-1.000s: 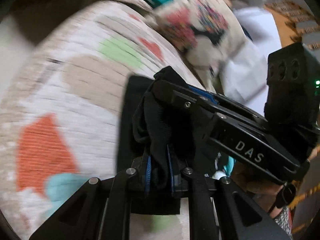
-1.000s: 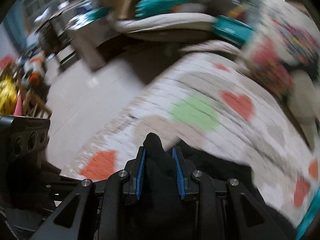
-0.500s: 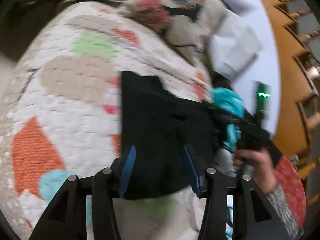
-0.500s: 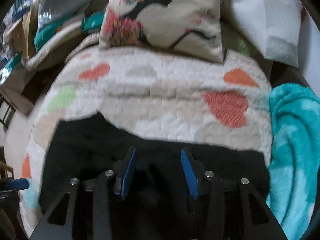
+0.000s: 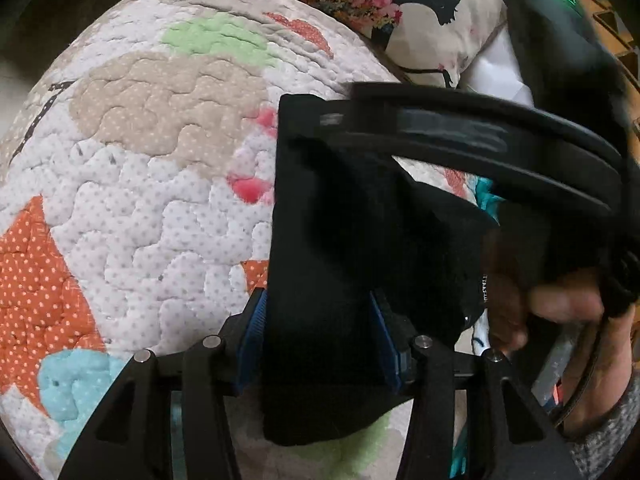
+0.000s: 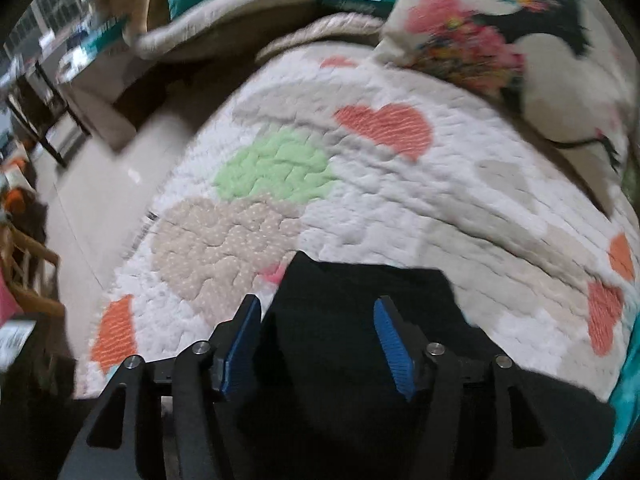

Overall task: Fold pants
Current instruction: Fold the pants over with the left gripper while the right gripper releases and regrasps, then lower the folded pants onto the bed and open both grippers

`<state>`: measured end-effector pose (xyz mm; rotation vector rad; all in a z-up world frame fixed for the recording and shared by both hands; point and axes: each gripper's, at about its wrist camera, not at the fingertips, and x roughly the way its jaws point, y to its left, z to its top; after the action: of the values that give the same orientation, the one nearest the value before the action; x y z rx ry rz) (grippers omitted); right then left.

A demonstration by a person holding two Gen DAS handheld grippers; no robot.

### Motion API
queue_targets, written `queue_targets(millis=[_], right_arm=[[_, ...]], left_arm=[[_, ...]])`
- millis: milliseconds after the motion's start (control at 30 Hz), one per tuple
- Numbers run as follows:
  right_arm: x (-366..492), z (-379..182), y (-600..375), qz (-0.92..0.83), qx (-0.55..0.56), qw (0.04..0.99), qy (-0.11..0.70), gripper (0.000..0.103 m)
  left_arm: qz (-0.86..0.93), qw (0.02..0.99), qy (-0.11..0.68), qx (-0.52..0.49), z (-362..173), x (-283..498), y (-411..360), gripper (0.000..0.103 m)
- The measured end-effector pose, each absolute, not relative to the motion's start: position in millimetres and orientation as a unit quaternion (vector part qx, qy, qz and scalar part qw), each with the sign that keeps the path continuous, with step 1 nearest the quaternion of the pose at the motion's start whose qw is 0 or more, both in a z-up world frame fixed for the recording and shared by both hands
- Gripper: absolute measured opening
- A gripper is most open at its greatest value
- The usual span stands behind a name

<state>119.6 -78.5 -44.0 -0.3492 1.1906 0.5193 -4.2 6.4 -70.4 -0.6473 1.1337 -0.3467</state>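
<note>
1. One pair of black pants (image 5: 340, 240) lies folded flat on a quilt (image 5: 160, 208), which is white with heart patches in orange, green, beige, pink and light blue. No container shows in either view.
2. Two claws are in play. The left claw (image 5: 318, 340) hangs over the near part of the pants with its blue pads (image 5: 252, 336) standing apart, one over each side of the folded strip. The pads press on nothing.
3. The right claw (image 6: 318, 344) is over the pants (image 6: 360, 320) too, its jaws opening, with black cloth lying between and below the blue pads (image 6: 394, 354) but not pinched by them.
4. In the left wrist view the right claw's black body (image 5: 500, 148) crosses the upper right, blurred, and covers the far right part of the pants. A hand (image 5: 560, 308) with a grey sleeve holds its grip.
5. One pillow (image 5: 404, 12), cream with a flowered print and a black figure, lies at the far edge of the quilt, well apart from the pants.
6. A teal blanket (image 6: 630, 384) shows at the right edge of the quilt, near the pants.
7. Beyond the bed in the right wrist view there is pale floor (image 6: 104, 184) and blurred clutter, too smeared to name.
</note>
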Motion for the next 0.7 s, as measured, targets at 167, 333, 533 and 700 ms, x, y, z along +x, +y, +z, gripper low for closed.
queue_targets(millis=[167, 333, 533, 700], right_arm=[[119, -62, -61, 0.243, -0.179, 0.760, 0.576, 0.011], [114, -50, -51, 0.253, -0.149, 0.765, 0.573, 0.010], [106, -37, 5, 0.298, -0.141, 0.758, 0.563, 0.010], [106, -42, 52, 0.308, -0.138, 0.757, 0.560, 0.028]], left_arm=[[-0.153, 0.767, 0.550, -0.292, -73, 4, 12, 0.008], [-0.132, 0.774, 0.538, -0.308, -59, -7, 40, 0.007], [-0.068, 0.777, 0.523, -0.344, -56, -25, 96, 0.007], [0.004, 0.766, 0.519, -0.380, -60, -42, 141, 0.012]])
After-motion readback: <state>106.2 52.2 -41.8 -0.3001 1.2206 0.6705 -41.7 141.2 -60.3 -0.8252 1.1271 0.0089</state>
